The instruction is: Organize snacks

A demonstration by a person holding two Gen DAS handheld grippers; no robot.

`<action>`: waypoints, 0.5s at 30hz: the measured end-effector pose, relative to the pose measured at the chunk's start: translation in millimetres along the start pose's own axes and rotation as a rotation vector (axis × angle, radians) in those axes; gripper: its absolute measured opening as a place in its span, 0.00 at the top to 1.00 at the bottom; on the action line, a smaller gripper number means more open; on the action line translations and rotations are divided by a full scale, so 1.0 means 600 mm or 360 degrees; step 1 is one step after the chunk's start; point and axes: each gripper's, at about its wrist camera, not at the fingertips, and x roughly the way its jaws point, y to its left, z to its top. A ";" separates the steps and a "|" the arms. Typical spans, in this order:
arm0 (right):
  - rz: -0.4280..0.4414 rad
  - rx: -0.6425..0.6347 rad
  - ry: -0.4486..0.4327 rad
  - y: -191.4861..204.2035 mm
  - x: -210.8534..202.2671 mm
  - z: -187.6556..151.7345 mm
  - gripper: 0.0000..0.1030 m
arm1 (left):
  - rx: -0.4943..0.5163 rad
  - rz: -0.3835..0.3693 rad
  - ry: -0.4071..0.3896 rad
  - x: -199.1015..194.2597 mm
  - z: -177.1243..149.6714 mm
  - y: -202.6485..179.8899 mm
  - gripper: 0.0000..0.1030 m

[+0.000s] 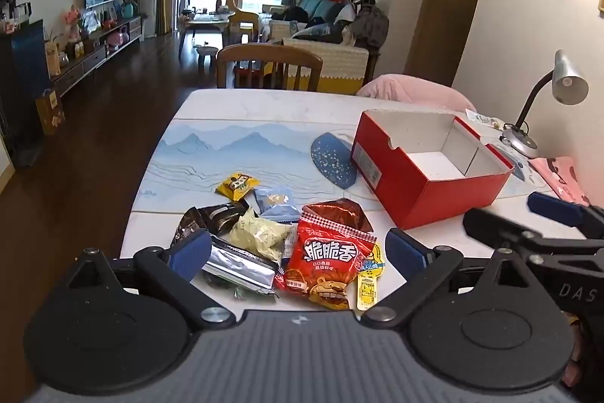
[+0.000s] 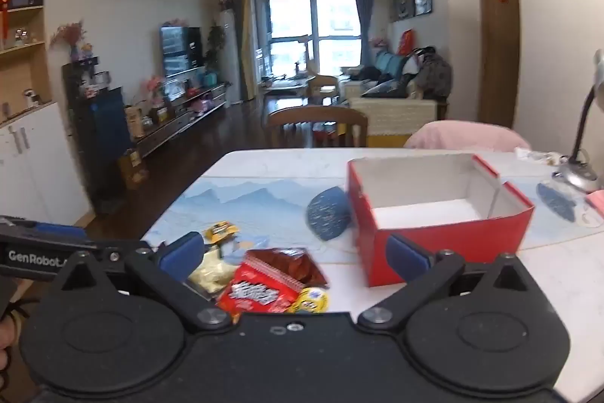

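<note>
A pile of snack packets lies on the near left of the table: a red bag (image 1: 328, 259), a pale green packet (image 1: 260, 233), a silver-ended dark packet (image 1: 234, 263), a grey-blue packet (image 1: 277, 201) and a yellow packet (image 1: 238, 186). An empty red box (image 1: 430, 169) stands open to their right. My left gripper (image 1: 298, 252) is open and empty, hovering over the pile. My right gripper (image 2: 294, 252) is open and empty, between the red bag (image 2: 264, 293) and the box (image 2: 438, 214); one of its fingers (image 1: 555, 206) shows in the left wrist view.
A blue mountain-print mat (image 1: 234, 153) covers the table's middle. A desk lamp (image 1: 562, 93) and pink cloth (image 1: 562, 172) are at the right edge. A wooden chair (image 1: 270, 67) and a pink cushioned chair (image 1: 411, 89) stand behind the table.
</note>
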 end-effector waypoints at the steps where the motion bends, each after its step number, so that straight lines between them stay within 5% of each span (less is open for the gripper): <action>1: 0.0021 0.0015 0.0004 0.000 0.000 0.000 0.00 | -0.0003 -0.0001 0.0004 0.000 0.000 0.001 0.04; 15: 0.0015 0.0024 -0.0007 0.017 -0.013 -0.003 0.00 | 0.0018 0.0012 -0.0035 -0.030 -0.001 0.006 0.04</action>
